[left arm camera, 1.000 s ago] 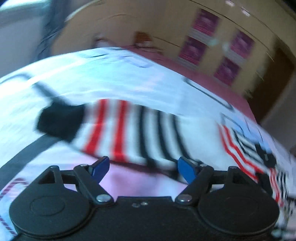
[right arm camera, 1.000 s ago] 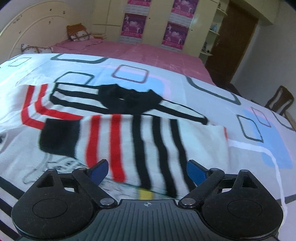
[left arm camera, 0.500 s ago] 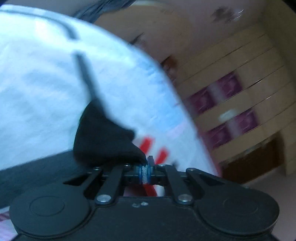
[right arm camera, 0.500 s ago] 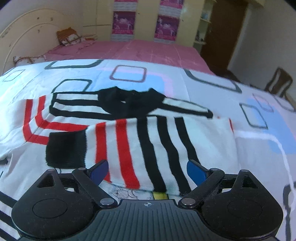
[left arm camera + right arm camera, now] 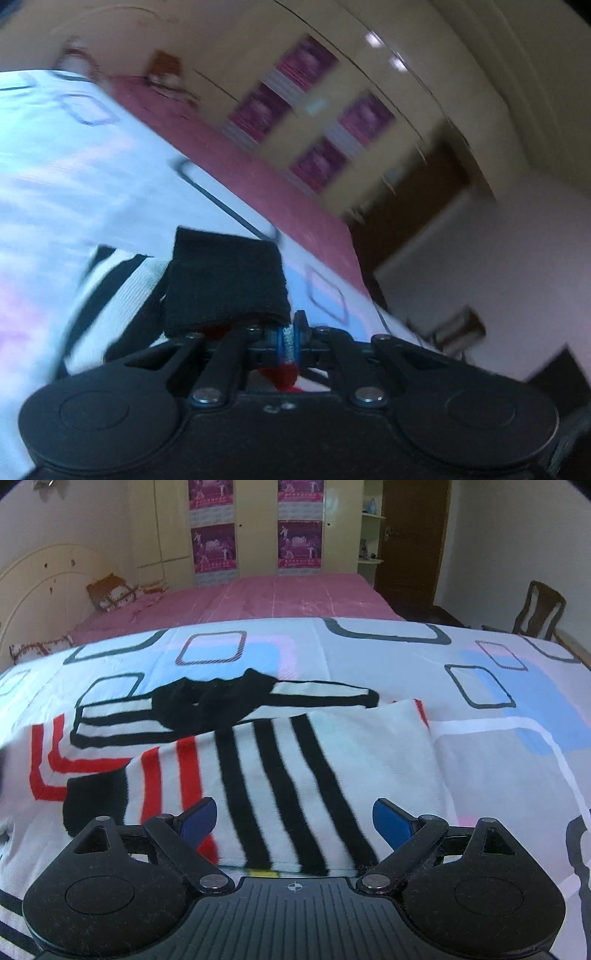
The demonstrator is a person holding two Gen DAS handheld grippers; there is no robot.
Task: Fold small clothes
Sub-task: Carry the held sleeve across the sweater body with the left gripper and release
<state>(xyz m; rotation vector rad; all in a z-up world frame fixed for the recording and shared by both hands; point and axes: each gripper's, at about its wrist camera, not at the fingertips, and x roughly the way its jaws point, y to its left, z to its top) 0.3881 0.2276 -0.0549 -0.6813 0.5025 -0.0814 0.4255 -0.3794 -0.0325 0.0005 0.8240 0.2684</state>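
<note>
A small white sweater [image 5: 295,768] with black and red stripes lies spread on the patterned sheet [image 5: 498,775], its black collar [image 5: 210,705] at the far side. My right gripper [image 5: 295,819] hovers open over the sweater's near edge, nothing between its blue pads. One black cuff [image 5: 92,801] lies at the lower left of the right wrist view. My left gripper [image 5: 291,341] is shut on sweater fabric: red knit shows under the pads, and a black cuff [image 5: 225,280] stands folded just above the jaws. White and black striped cloth [image 5: 122,291] trails to the left.
A second bed with a pink cover [image 5: 277,598] stands behind, then a cream wardrobe with purple posters [image 5: 255,528]. A brown door [image 5: 413,535] and a wooden chair [image 5: 539,609] are at the right. The sheet's right half [image 5: 480,672] carries only printed squares.
My left gripper went from open over the sleeve to shut on the cloth by the black cuff, then swung across with it. The right gripper shifted slightly and rolled, staying open.
</note>
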